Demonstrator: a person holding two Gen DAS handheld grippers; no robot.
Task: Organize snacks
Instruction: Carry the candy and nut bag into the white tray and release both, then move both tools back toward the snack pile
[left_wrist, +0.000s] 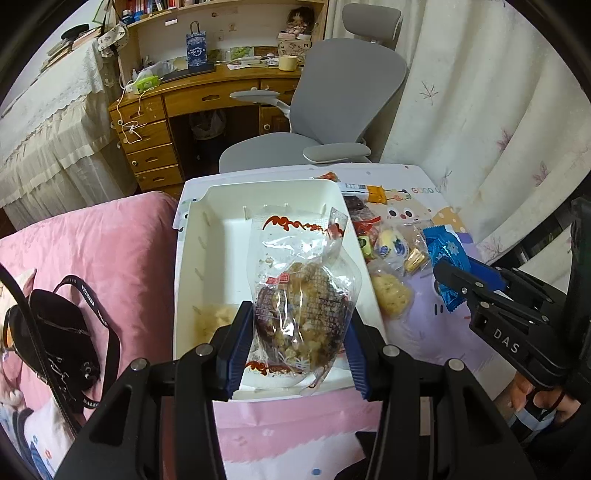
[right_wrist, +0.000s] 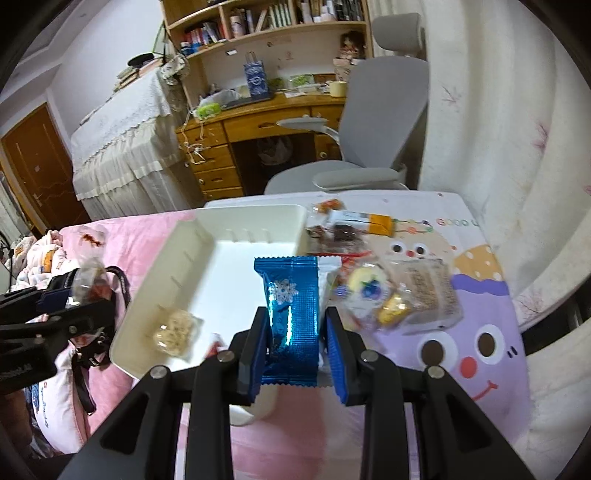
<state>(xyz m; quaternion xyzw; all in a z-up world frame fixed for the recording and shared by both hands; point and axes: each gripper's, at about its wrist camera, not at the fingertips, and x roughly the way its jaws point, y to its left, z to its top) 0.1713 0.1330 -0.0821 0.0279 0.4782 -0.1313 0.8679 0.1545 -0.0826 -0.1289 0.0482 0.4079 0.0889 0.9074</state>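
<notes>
My left gripper (left_wrist: 301, 332) is shut on a clear snack bag (left_wrist: 299, 295) with brown and beige pieces, held over the white bin (left_wrist: 207, 236). One pale wrapped snack (left_wrist: 214, 319) lies in the bin's near left corner. My right gripper (right_wrist: 297, 336) is shut on a blue foil snack pack (right_wrist: 293, 310) with a snowflake, held at the bin's right wall (right_wrist: 295, 225). The right gripper also shows in the left wrist view (left_wrist: 448, 275), beside the bin. The left gripper with its bag shows at the left of the right wrist view (right_wrist: 79, 291).
A pile of mixed snacks (right_wrist: 388, 295) lies on the cartoon-print mat (right_wrist: 480, 332) right of the bin. A black strapped bag (left_wrist: 66, 332) lies on the pink bedding (left_wrist: 122, 240) to the left. A grey office chair (left_wrist: 332, 110) and wooden desk (left_wrist: 207, 96) stand beyond.
</notes>
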